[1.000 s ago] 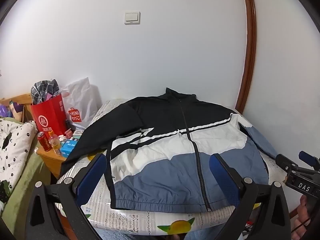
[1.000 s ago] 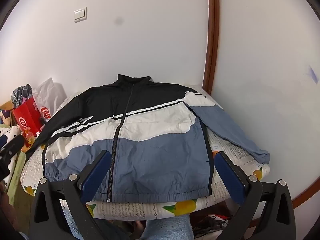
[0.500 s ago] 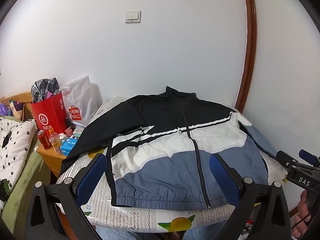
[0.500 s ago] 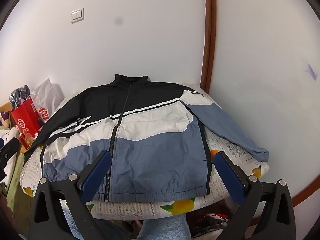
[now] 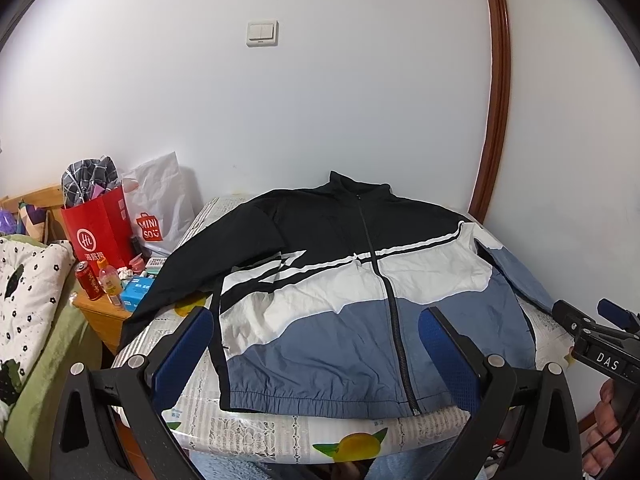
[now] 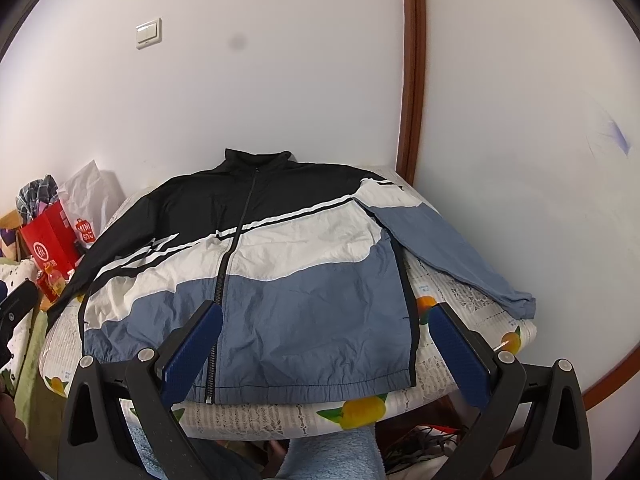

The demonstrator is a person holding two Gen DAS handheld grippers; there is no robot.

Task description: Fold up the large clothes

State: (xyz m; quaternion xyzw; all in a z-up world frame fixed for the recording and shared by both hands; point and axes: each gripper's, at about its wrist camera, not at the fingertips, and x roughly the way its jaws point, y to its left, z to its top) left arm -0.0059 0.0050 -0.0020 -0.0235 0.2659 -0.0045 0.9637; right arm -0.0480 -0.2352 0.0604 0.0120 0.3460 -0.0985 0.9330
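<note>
A black, white and blue zip jacket (image 5: 360,292) lies flat and front up on a round table, collar toward the wall; it also shows in the right wrist view (image 6: 260,272). Its black left sleeve (image 5: 176,276) hangs over the table's left edge. Its blue right sleeve (image 6: 452,256) stretches toward the right edge. My left gripper (image 5: 316,344) is open and empty, held above the hem. My right gripper (image 6: 326,340) is open and empty, also above the hem. The right gripper also shows at the right edge of the left wrist view (image 5: 600,344).
The table (image 6: 360,404) has a white cloth with lemon prints. A wooden nightstand (image 5: 100,312) at the left holds a red bag (image 5: 96,232), a white Miniso bag (image 5: 160,208), a can and bottles. A bed (image 5: 28,280) lies far left. White walls stand behind and right.
Both grippers have drawn back and up a little, so the jacket sits slightly lower and farther in both views. The jacket has not moved.
</note>
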